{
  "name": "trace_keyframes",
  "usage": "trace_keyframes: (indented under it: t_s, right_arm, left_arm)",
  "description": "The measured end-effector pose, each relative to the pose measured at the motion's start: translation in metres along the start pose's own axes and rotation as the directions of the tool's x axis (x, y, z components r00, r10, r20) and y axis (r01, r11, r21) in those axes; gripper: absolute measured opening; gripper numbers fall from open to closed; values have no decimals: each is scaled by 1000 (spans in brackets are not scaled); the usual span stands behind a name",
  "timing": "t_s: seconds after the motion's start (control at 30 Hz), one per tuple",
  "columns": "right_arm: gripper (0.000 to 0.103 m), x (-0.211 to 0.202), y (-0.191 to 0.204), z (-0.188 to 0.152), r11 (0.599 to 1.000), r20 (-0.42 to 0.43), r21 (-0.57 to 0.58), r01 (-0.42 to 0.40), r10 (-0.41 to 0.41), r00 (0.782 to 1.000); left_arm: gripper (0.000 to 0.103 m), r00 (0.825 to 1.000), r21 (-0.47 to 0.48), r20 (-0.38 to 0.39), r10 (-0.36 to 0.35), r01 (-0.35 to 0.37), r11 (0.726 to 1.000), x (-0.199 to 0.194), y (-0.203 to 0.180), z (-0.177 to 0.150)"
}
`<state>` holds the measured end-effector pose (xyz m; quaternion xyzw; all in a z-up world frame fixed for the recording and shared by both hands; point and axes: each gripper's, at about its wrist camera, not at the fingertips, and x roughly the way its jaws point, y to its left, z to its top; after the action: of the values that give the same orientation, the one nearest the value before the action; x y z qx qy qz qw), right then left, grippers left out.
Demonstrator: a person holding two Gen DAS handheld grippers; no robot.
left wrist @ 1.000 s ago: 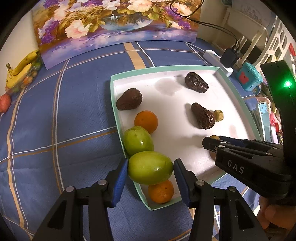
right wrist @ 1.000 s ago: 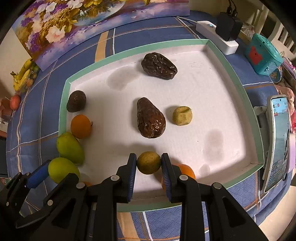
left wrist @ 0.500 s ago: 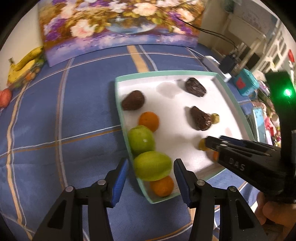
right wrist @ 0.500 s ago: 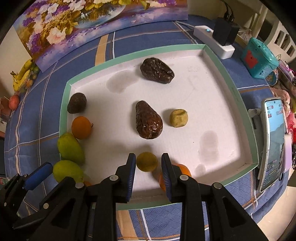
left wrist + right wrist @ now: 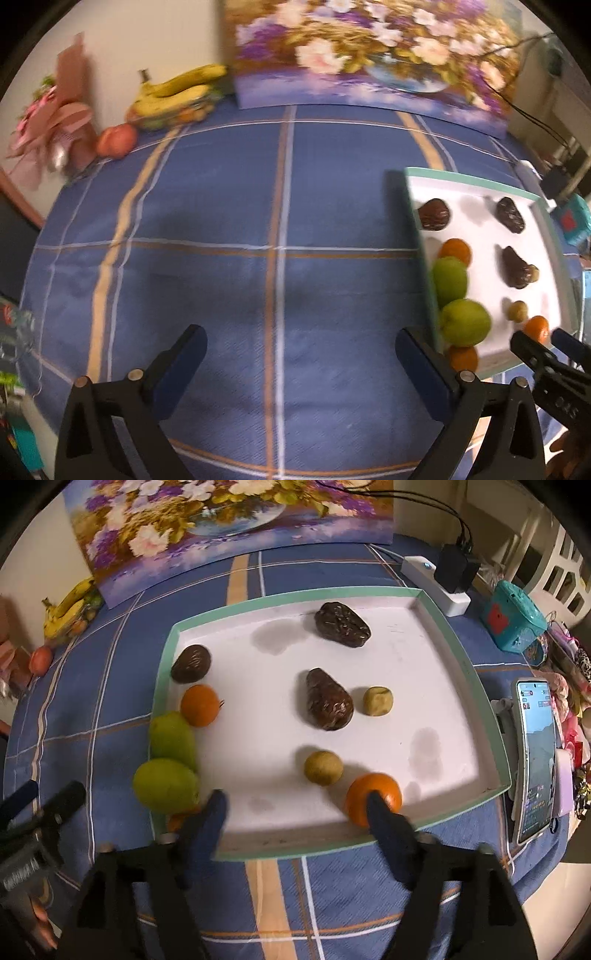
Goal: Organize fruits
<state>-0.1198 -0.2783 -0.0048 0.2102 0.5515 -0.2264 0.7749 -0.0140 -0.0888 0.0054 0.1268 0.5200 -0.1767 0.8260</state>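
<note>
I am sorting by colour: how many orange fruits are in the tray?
3: an orange by the left wall, an orange near the front wall, an orange in the front-left corner, mostly hidden behind a green fruit.

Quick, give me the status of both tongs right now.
Left tongs: jaws opening wide, nothing between them, only blue tablecloth beneath.
Right tongs: jaws opening, holding nothing; the small yellow-green fruit lies free in the tray.
</note>
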Motion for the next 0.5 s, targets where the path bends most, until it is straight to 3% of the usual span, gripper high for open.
trace_keyframes:
  t_s: [0.23,0.5]
  right_arm:
    - [86,-15,9,-26,999,49,-52,3,0,999]
    - [86,-38,12,-45,998,118,-60,-26,33,992]
  left_arm:
    - [103,1000,-1,30,-9,9,1000,-20,15,-24]
    - [103,995,29,86,57,-59,998,-45,9,-35]
